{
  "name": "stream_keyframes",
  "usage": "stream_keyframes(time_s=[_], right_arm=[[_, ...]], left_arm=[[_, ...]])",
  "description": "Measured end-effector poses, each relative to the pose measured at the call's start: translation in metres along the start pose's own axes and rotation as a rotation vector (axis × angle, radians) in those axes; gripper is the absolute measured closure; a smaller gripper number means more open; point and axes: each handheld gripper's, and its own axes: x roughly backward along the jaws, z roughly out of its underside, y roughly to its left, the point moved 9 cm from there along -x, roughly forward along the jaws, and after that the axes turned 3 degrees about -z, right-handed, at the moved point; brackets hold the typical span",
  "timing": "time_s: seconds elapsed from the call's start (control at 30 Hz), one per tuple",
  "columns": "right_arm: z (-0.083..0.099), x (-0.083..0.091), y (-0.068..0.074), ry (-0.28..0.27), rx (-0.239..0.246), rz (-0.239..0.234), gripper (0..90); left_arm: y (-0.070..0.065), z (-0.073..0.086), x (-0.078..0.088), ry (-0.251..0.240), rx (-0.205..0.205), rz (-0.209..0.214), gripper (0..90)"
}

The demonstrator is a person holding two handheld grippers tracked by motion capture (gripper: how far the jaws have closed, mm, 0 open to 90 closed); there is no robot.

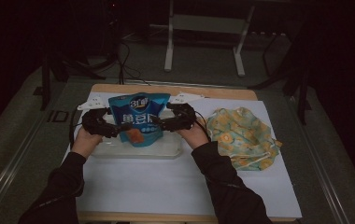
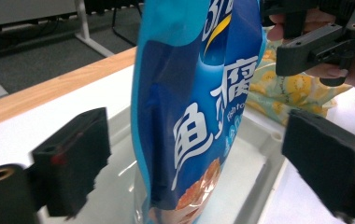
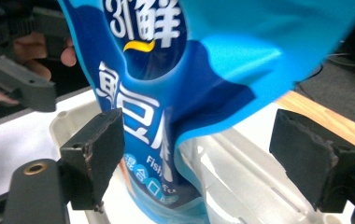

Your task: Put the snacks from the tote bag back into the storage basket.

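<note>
- Both claws, left claw (image 1: 119,129) and right claw (image 1: 159,123), were spread, flanking the blue snack bag (image 1: 139,117) without pinching it.
- Bag stood in the clear tray (image 1: 171,150) on the worktop (image 1: 166,186).
- I'd back away slowly, or it'd topple.

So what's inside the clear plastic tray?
The blue snack pouch stands upright in the clear plastic tray; whatever lies beneath the pouch's base is hidden.

Glossy plastic pouch (image 1: 139,119); clear plastic tray (image 1: 166,150); printed cloth (image 1: 243,136); matt black fingers (image 3: 94,156).
</note>
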Motion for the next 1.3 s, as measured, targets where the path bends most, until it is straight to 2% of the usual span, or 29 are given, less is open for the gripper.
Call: stream_keyframes(time_s=[0.07, 0.27, 0.57, 0.97, 1.13, 1.2, 1.23, 1.3], right_arm=[[0.000, 0.004, -0.001, -0.004, 0.006, 0.007, 17.3], [0.004, 0.019, -0.002, 0.008, 0.035, 0.013, 17.4], [0.011, 0.040, -0.004, 0.013, 0.057, 0.013, 17.4], [0.025, 0.073, -0.009, 0.011, 0.048, 0.025, 17.4], [0.033, 0.092, -0.010, -0.004, 0.041, 0.031, 17.4], [0.033, 0.092, -0.010, -0.004, 0.041, 0.031, 17.4], [0.035, 0.095, -0.010, -0.008, 0.041, 0.035, 17.4], [0.041, 0.107, -0.013, -0.013, 0.037, 0.050, 17.4]], left_arm=[[-0.002, 0.000, 0.001, -0.019, 0.015, 0.009, 1.7], [-0.005, 0.004, 0.005, -0.035, 0.007, -0.001, 1.7], [-0.010, 0.012, 0.018, -0.027, 0.004, -0.032, 1.8], [-0.022, 0.035, 0.039, -0.032, 0.052, -0.048, 1.8], [-0.032, 0.045, 0.042, -0.030, 0.059, -0.048, 1.8], [-0.035, 0.046, 0.042, -0.036, 0.068, -0.042, 1.8], [-0.041, 0.050, 0.042, -0.038, 0.080, -0.034, 1.8], [-0.046, 0.054, 0.041, -0.032, 0.076, -0.029, 1.8]])
